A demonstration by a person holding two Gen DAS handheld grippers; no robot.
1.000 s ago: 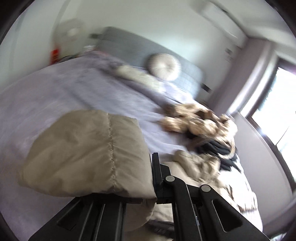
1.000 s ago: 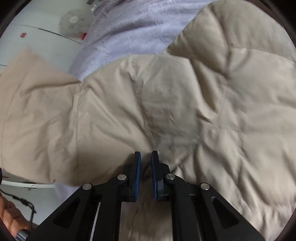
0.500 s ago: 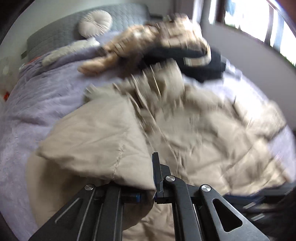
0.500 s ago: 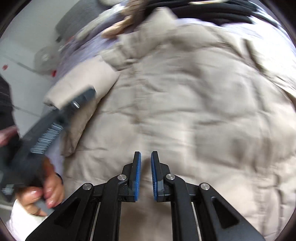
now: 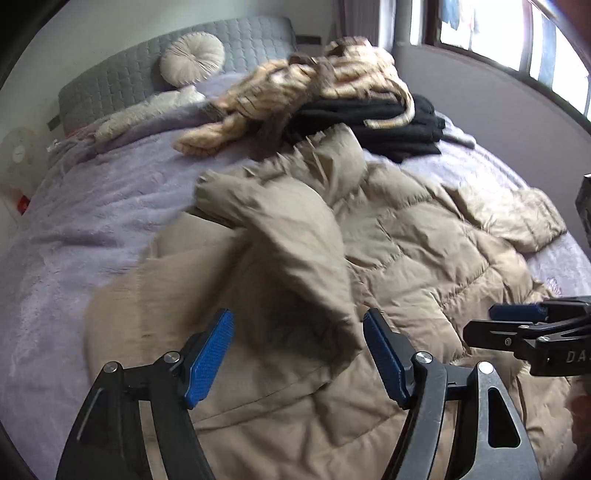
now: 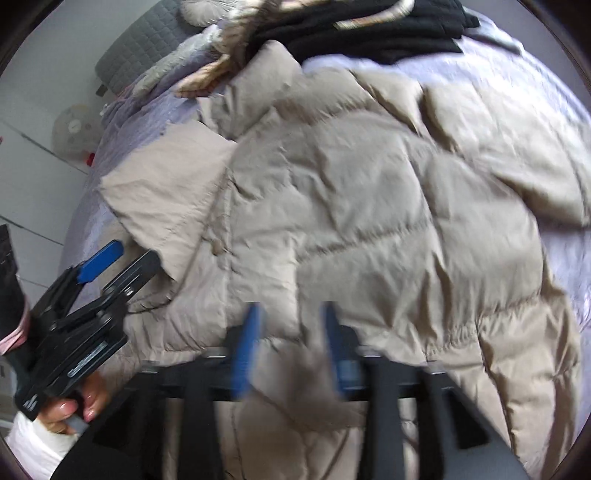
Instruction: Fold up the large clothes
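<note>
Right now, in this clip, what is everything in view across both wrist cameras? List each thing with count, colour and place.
Quilted puffer coat: one, beige, spread over the bed's near half, one sleeve folded in over its body.
Plush bed cover: one, lilac, under everything.
Striped fuzzy garment: one, tan and brown, heaped beyond the coat.
Black garment pile: one, black, beside and partly under the striped one.
Round pleated cushion: one, cream, against the headboard.
Quilted headboard: one, grey, far end.
Fan: one, white, beside the bed.
Window: one, bright, far right wall.
Left gripper: black with blue pads, open over the sleeve.
Right gripper: same colours, blurred, open at the coat's near edge.
</note>
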